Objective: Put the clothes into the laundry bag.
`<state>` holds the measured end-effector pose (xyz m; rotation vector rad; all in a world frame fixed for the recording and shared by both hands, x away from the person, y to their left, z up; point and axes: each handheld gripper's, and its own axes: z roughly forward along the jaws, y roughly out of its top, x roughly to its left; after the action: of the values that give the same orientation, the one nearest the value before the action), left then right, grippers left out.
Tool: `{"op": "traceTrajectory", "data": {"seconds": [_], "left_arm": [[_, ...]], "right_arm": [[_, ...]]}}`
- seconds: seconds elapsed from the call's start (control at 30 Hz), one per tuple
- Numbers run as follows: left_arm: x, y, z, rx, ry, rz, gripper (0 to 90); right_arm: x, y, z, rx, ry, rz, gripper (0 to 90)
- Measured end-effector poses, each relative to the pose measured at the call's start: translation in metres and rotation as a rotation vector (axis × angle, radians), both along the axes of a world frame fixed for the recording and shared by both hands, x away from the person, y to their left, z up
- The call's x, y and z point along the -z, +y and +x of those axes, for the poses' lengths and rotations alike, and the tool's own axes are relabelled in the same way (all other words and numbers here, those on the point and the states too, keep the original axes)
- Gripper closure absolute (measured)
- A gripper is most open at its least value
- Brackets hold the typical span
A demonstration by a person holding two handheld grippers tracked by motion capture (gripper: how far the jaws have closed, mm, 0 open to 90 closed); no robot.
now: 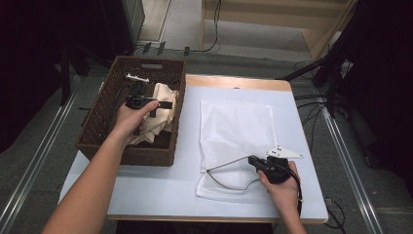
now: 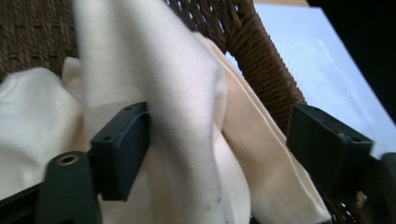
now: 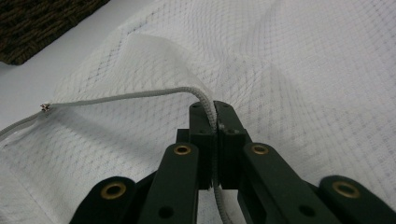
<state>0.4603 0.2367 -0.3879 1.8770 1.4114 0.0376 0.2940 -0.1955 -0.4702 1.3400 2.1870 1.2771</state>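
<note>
Left gripper (image 1: 164,104) inside the wicker basket (image 1: 100,119) at the table's left, jaws apart around a raised fold of cream cloth (image 2: 154,93), one pad touching it, the other clear of it. Cloth heaped in the basket, draped against the right wall. Right gripper (image 3: 214,122) low over the white mesh laundry bag (image 1: 236,126) flat on the white table (image 1: 160,190), jaws clamped together on the bag's grey drawstring (image 3: 121,97), cord lifted off the mesh at the bag's near opening
</note>
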Motion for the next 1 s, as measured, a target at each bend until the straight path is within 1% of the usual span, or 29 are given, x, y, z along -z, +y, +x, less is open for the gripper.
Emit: {"op": "traceTrajectory", "data": {"seconds": [0.03, 0.07, 0.1, 0.13, 0.17, 0.2, 0.23, 0.27, 0.3, 0.33, 0.37, 0.4, 0.43, 0.47, 0.5, 0.53, 0.57, 0.63, 0.67, 0.7, 0.73, 0.77, 0.8, 0.83, 0.87, 0.9, 0.93, 0.97, 1.0], "left_arm": [[0.004, -0.003, 0.001, -0.005, 0.025, 0.038, 18.3], [0.008, -0.005, 0.002, -0.013, 0.057, 0.091, 20.3], [0.013, -0.007, 0.003, -0.008, 0.088, 0.134, 20.3], [0.019, -0.009, 0.004, 0.006, 0.112, 0.168, 25.0], [0.022, -0.011, 0.004, 0.018, 0.130, 0.189, 25.0], [0.027, -0.012, 0.004, 0.027, 0.163, 0.232, 42.5], [0.029, -0.013, 0.004, 0.026, 0.170, 0.268, 56.6], [0.028, -0.013, 0.004, 0.032, 0.168, 0.327, 69.0], [0.025, -0.010, 0.004, 0.024, 0.173, 0.326, 69.0], [0.022, -0.007, 0.004, 0.028, 0.177, 0.317, 79.9], [0.019, -0.005, 0.003, 0.039, 0.169, 0.323, 80.5], [0.009, 0.003, -0.001, 0.043, 0.145, 0.329, 80.7], [0.009, 0.003, -0.001, 0.043, 0.145, 0.329, 80.7], [0.002, 0.010, -0.004, 0.030, 0.123, 0.343, 80.7], [-0.002, 0.013, -0.007, 0.015, 0.104, 0.380, 80.7], [-0.006, 0.019, -0.012, 0.010, 0.077, 0.487, 80.8], [-0.007, 0.023, -0.015, 0.012, 0.076, 0.536, 80.4], [-0.005, 0.037, -0.019, 0.029, 0.135, 0.575, 79.9], [-0.002, 0.046, -0.021, 0.027, 0.159, 0.608, 78.3], [0.002, 0.052, -0.022, 0.007, 0.171, 0.641, 57.2], [0.003, 0.054, -0.022, -0.009, 0.171, 0.647, 57.2], [0.006, 0.057, -0.022, -0.043, 0.178, 0.657, 46.3], [0.008, 0.059, -0.022, -0.064, 0.185, 0.666, 31.8], [0.009, 0.059, -0.022, -0.062, 0.196, 0.650, 25.7], [0.011, 0.058, -0.022, -0.061, 0.193, 0.656, 24.5], [0.013, 0.056, -0.021, -0.058, 0.194, 0.680, 18.1], [0.018, 0.053, -0.021, -0.059, 0.206, 0.701, 15.0], [0.022, 0.052, -0.020, -0.058, 0.225, 0.705, 15.0], [0.029, 0.052, -0.020, -0.046, 0.247, 0.688, 12.4]], "right_arm": [[0.000, 0.000, 0.000, -0.001, 0.001, 0.001, 88.3], [0.000, 0.001, 0.000, -0.003, 0.001, -0.001, 88.3], [0.000, 0.001, 0.000, -0.003, 0.001, -0.001, 88.3], [0.001, 0.002, 0.000, -0.005, 0.001, -0.003, 88.3], [0.001, 0.002, 0.000, -0.005, 0.001, -0.003, 88.3], [0.002, 0.002, 0.000, -0.008, 0.002, -0.006, 88.3], [0.002, 0.002, 0.000, -0.006, 0.005, -0.006, 88.3], [0.002, 0.002, 0.000, -0.006, 0.006, -0.008, 88.3], [0.002, 0.002, 0.000, -0.006, 0.006, -0.008, 88.3], [0.002, 0.002, 0.000, -0.007, 0.003, -0.009, 88.3], [0.002, 0.001, 0.000, -0.007, 0.001, -0.010, 88.3], [0.002, 0.000, 0.000, -0.007, 0.002, -0.011, 88.3], [0.002, 0.000, 0.000, -0.007, 0.002, -0.011, 88.3], [0.003, 0.000, 0.000, -0.007, -0.001, -0.012, 88.3], [0.003, -0.001, 0.000, -0.006, 0.002, -0.010, 88.3], [0.003, -0.001, 0.000, -0.004, 0.004, -0.009, 88.3], [0.003, -0.001, -0.001, -0.003, 0.005, -0.005, 88.3], [0.003, -0.001, -0.001, -0.004, 0.004, -0.006, 88.3], [0.002, -0.001, -0.001, -0.005, 0.004, -0.008, 88.3], [0.002, 0.001, -0.001, -0.007, 0.005, -0.011, 88.3], [0.002, 0.001, -0.001, -0.007, 0.005, -0.011, 88.3], [0.002, 0.001, -0.001, -0.008, 0.003, -0.013, 88.3], [0.003, 0.002, -0.001, -0.007, 0.004, -0.013, 88.3], [0.003, 0.003, -0.001, -0.009, 0.005, -0.014, 88.3], [0.003, 0.004, -0.001, -0.009, 0.007, -0.017, 88.3], [0.003, 0.005, -0.002, -0.011, 0.004, -0.020, 88.3], [0.003, 0.005, -0.002, -0.013, 0.004, -0.021, 88.3], [0.003, 0.005, -0.002, -0.013, 0.004, -0.021, 88.3], [0.003, 0.005, -0.002, -0.012, 0.005, -0.022, 88.2]]}}
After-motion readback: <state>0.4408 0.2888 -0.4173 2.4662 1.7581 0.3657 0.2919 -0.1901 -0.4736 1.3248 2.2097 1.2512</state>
